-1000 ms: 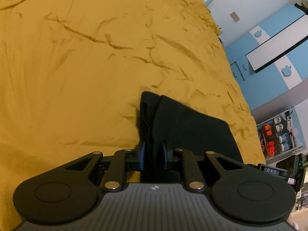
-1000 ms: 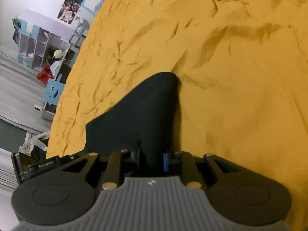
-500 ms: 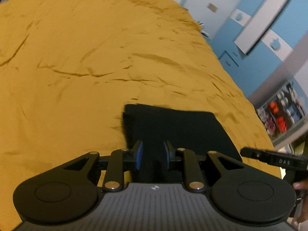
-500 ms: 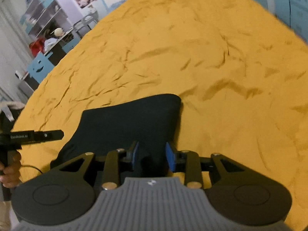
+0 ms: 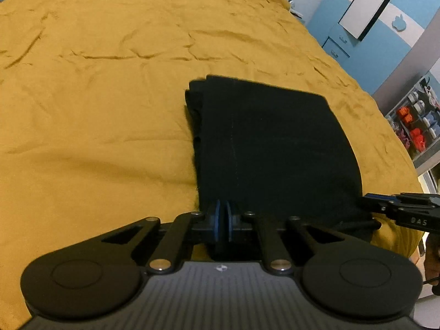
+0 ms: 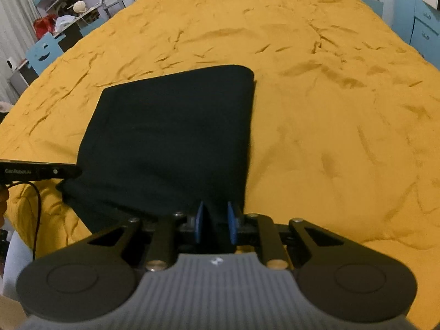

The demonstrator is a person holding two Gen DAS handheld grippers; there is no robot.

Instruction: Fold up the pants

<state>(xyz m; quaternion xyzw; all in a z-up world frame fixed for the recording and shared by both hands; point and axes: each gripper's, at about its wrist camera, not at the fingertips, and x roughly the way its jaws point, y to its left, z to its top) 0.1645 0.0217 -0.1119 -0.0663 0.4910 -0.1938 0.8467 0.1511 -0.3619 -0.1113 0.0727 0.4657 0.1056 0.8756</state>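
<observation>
Black pants (image 5: 275,148) folded compact on yellow bed (image 5: 96,123), near edge. Left claw (image 5: 223,221) nearly together, jaws just closing, nothing evidently gripped. Right claw (image 6: 214,224) apart, just narrowing, cloth between. Final fold apparently done; next: withdraw, check.

You have one folded pair of black pants (image 5: 275,143) on one bed with a yellow cover (image 5: 96,96). You hold two grippers: the left gripper (image 5: 223,217) and the right gripper (image 6: 216,221).

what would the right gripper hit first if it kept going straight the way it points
Probably the black pants: the right gripper points down at their near edge, with the folded cloth lying on the yellow bedspread straight ahead. Depth is unclear.
</observation>
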